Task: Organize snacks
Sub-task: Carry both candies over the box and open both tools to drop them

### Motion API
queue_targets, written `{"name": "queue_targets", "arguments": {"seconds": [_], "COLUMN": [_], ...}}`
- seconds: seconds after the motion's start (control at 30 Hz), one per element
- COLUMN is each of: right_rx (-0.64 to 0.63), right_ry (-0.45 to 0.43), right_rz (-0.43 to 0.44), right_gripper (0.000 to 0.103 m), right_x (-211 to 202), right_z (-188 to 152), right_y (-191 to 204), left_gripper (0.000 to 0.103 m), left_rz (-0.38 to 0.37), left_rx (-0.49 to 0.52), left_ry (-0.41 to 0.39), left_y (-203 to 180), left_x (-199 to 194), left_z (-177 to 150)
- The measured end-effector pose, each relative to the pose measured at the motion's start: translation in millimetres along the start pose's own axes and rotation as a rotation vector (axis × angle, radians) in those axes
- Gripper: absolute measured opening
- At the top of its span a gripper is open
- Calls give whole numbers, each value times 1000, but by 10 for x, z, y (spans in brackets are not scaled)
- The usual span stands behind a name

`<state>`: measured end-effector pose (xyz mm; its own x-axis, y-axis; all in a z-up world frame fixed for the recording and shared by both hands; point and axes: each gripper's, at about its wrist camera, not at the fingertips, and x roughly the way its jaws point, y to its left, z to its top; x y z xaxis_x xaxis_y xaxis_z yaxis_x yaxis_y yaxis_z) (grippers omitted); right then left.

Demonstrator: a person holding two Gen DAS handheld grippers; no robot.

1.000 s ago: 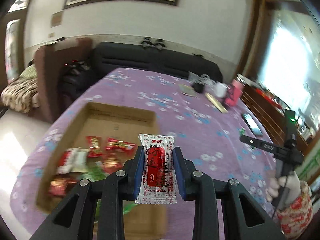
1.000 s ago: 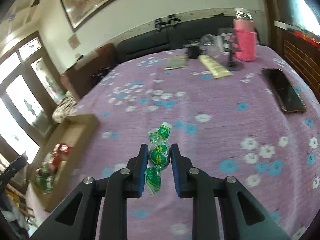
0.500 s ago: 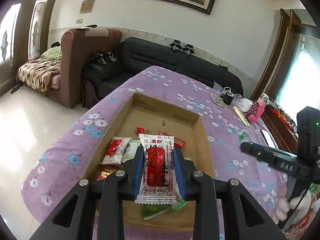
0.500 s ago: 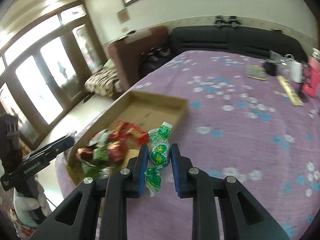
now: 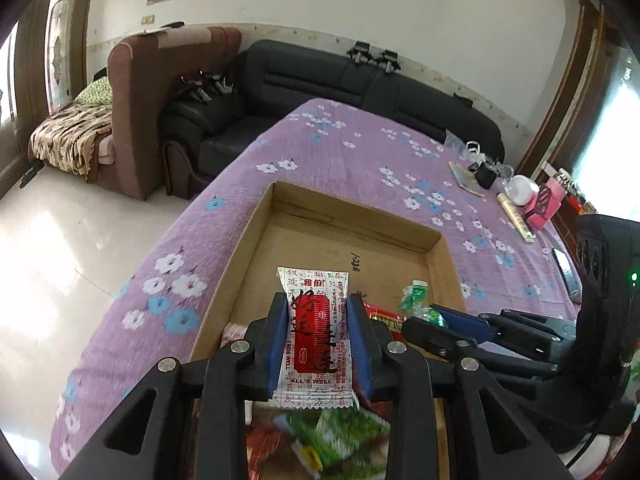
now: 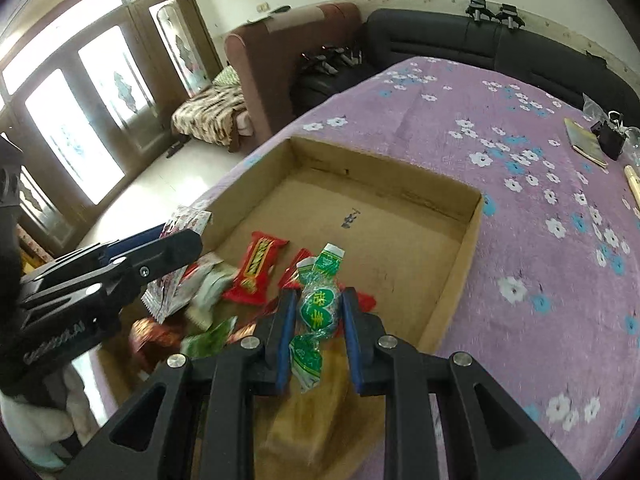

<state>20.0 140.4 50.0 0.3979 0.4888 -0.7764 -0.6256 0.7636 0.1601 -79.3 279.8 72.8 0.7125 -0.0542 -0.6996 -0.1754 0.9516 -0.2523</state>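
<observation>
My left gripper (image 5: 317, 312) is shut on a white and red snack packet (image 5: 316, 336) and holds it over the near end of the shallow cardboard box (image 5: 352, 208). My right gripper (image 6: 318, 304) is shut on a green wrapped candy (image 6: 318, 304), also above the box (image 6: 472, 216). Each gripper shows in the other's view: the right one (image 5: 428, 314) from the right, the left one (image 6: 176, 236) from the left. Several red and green snacks (image 6: 258, 266) lie in the box's near half.
The box sits on a purple flowered tablecloth (image 6: 520, 128) near the table's left edge. A phone (image 5: 566, 266), a white mug (image 5: 522, 190), a pink item (image 5: 546, 204) and a booklet (image 6: 586, 146) lie at the far right. Sofas stand behind.
Both grippers have moved left from over the tablecloth to above the box, each still holding its snack. The right gripper has come close beside the left one.
</observation>
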Motion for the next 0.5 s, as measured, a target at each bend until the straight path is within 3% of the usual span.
{"name": "queue_targets", "arguments": {"seconds": [0.17, 0.27, 0.3, 0.5], "right_rx": [9, 23, 36, 45], "right_ry": [16, 22, 16, -57], "right_rz": [-43, -50, -46, -40], "right_gripper": [22, 23, 24, 34], "right_x": [163, 231, 226, -57], "right_z": [106, 148, 151, 123], "right_y": [-80, -131, -156, -193], "left_gripper": [35, 52, 53, 57], "left_rz": [-3, 5, -4, -8], "left_rx": [-25, -37, -39, -9], "left_ry": [28, 26, 22, -71], "left_y": [-7, -17, -25, -131], "left_x": [220, 290, 288, -23], "left_z": [124, 146, 144, 107]}}
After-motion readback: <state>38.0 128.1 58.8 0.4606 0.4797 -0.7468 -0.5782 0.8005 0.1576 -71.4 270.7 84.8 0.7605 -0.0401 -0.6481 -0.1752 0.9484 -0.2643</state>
